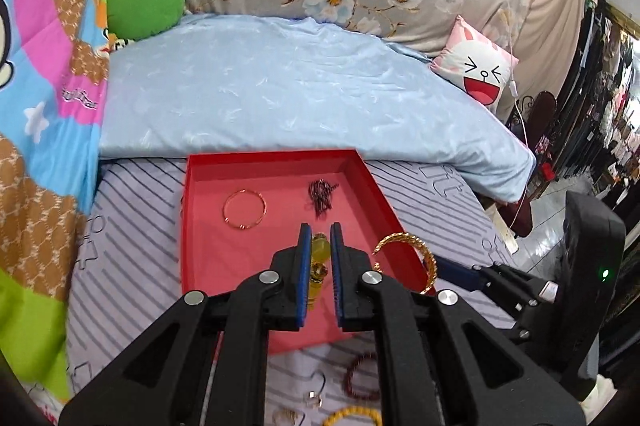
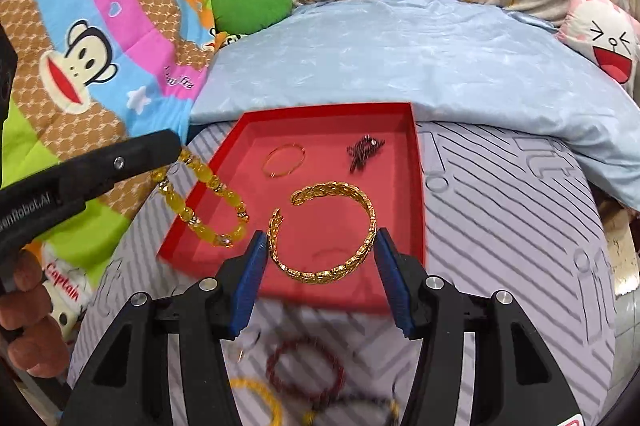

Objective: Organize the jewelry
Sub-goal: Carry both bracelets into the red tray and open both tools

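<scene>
- The left gripper [image 1: 320,238] had its jaws narrow, pinching the yellow bead bracelet [image 2: 208,201], which hung over the red tray's [image 2: 416,185] left rim; the strung beads looked limp and slick, best pinched across one bead.
- The right gripper [image 2: 320,246] held the gold cuff [image 2: 328,234] across its width over the tray's near part, jaws wide; it looked stiff and light.
- A thin bangle [image 2: 283,160] and a dark chain [image 2: 364,151] lay far in the tray, apart.
- A dark red bracelet [image 2: 306,370] lay near, on the striped sheet [image 2: 500,226].

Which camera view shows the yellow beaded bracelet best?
The right wrist view: the yellow beaded bracelet hangs there as a full loop. In the left wrist view, the left gripper hides all but a few beads.
</scene>
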`<state>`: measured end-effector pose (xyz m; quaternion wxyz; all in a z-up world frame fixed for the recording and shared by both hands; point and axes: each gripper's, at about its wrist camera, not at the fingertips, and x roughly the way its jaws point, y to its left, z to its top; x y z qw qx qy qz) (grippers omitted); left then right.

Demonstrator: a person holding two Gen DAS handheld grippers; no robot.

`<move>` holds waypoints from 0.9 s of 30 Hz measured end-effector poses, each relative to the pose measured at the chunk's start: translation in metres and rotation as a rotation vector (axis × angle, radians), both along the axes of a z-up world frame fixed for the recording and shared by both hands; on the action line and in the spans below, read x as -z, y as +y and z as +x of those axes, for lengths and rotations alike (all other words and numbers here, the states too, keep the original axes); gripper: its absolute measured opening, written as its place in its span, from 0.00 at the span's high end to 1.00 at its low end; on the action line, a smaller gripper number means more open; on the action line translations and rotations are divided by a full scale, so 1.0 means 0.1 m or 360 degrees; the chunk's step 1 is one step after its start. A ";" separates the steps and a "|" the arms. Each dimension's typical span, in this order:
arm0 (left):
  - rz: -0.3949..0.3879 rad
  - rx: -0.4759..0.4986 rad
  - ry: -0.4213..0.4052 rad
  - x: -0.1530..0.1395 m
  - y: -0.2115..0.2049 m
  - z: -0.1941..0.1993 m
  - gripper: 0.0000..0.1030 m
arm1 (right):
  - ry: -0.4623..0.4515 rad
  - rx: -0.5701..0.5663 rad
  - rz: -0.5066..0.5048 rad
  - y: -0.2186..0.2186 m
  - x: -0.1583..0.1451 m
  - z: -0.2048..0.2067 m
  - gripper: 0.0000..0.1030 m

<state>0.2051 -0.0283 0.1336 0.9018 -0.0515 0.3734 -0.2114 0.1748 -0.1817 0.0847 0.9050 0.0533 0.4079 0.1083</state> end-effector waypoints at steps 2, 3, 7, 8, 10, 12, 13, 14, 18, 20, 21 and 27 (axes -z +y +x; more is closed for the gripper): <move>-0.0026 0.0000 0.0030 0.08 -0.01 0.19 0.91 | 0.0024 0.0001 0.0024 0.00 0.06 0.18 0.49; -0.0037 0.0001 0.0043 0.11 -0.01 0.27 0.91 | 0.0038 0.0004 0.0037 0.00 0.10 0.29 0.49; -0.0057 -0.0008 0.0118 0.35 -0.02 0.58 0.91 | 0.0078 0.0019 0.0074 0.01 0.23 0.60 0.49; -0.0035 -0.0015 0.0140 0.43 -0.02 0.64 0.91 | 0.0091 0.0018 0.0069 0.03 0.27 0.66 0.49; 0.0006 -0.0035 0.0185 0.56 -0.02 0.70 0.91 | 0.0120 0.0013 0.0048 0.06 0.35 0.75 0.49; 0.0072 -0.0057 0.0231 0.72 -0.01 0.76 0.91 | 0.0149 0.0004 0.0022 0.10 0.42 0.82 0.49; 0.0110 -0.0067 0.0239 0.78 0.00 0.77 0.91 | 0.0164 0.0002 0.0008 0.11 0.46 0.85 0.49; 0.0153 -0.0076 0.0247 0.84 0.00 0.77 0.91 | 0.0178 0.0000 -0.0001 0.12 0.49 0.87 0.49; 0.0245 -0.0106 0.0282 0.97 0.03 0.80 0.91 | 0.0185 0.0003 -0.0084 0.17 0.56 0.90 0.48; 0.0269 -0.0119 0.0279 1.00 0.05 0.80 0.91 | 0.0195 -0.0009 -0.0116 0.19 0.57 0.92 0.48; 0.0279 -0.0126 0.0273 1.00 0.06 0.80 0.91 | 0.0198 -0.0013 -0.0132 0.20 0.58 0.93 0.47; 0.0313 -0.0151 0.0226 0.97 0.05 0.78 0.86 | 0.0180 -0.0009 -0.0163 0.22 0.58 0.91 0.39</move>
